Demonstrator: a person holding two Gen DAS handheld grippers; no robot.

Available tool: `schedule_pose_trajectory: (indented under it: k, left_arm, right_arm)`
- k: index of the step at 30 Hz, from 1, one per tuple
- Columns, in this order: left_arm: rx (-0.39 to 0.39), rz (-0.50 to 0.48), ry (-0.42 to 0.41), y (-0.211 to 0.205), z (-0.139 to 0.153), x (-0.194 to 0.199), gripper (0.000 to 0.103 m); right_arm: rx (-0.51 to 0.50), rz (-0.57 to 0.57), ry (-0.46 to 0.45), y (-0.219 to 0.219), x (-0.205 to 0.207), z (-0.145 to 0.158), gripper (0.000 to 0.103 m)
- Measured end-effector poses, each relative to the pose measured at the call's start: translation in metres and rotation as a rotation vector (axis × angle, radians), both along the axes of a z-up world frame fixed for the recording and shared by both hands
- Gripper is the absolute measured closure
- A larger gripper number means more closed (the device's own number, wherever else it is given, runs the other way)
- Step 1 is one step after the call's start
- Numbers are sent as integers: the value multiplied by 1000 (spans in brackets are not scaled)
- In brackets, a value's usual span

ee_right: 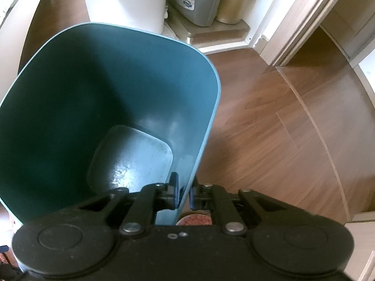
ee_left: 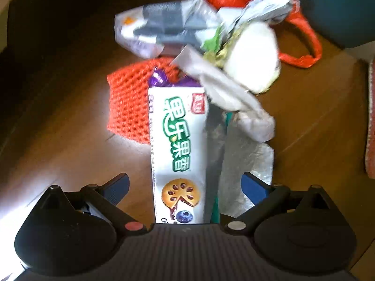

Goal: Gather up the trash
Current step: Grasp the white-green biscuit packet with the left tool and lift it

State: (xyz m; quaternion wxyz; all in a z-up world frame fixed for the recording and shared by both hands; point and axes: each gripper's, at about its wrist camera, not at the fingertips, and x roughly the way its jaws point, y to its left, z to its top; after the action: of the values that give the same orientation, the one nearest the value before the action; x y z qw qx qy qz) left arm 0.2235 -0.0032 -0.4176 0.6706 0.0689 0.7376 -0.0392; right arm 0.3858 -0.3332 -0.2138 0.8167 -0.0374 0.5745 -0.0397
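Note:
In the left wrist view a pile of trash lies on the wooden floor: a white biscuit box (ee_left: 178,154) with green letters, an orange foam net (ee_left: 127,103), a grey crumpled wrapper (ee_left: 225,93), a white-grey plastic bag (ee_left: 164,28), a white round lump (ee_left: 255,56) and a red plastic bag (ee_left: 302,46). My left gripper (ee_left: 185,187) is open, its fingers on either side of the biscuit box's near end. In the right wrist view my right gripper (ee_right: 184,193) is shut on the wall of a teal trash bin (ee_right: 93,89), which is tilted and empty.
The teal bin's side shows at the top right of the left wrist view (ee_left: 332,7). Behind the bin stand a white container (ee_right: 126,0), a grey appliance (ee_right: 199,0) and a metal kettle (ee_right: 236,0). A door frame (ee_right: 300,23) rises on the right.

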Motion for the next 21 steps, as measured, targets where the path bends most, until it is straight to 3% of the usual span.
schedule_pose_trajectory:
  k: [2, 6, 8, 10, 11, 21]
  left_arm:
    - [-5, 24, 4, 8, -5, 2, 2]
    - [-24, 105, 23, 26, -13, 10, 15]
    - [-33, 120, 28, 33, -14, 12, 28]
    - [-31, 141, 42, 38, -18, 13, 51]
    - [-31, 147, 48, 39, -20, 13, 54]
    - [29, 112, 39, 38, -5, 9, 65]
  right_arm:
    - [-3, 3, 3, 1, -1, -2, 95]
    - [-3, -2, 13, 1, 1, -3, 95]
    - [-1, -7, 17, 1, 2, -3, 95]
    - [3, -13, 21, 1, 3, -4, 95]
    - [4, -15, 22, 0, 4, -4, 95]
    - [-37, 65, -39, 9, -5, -1, 95]
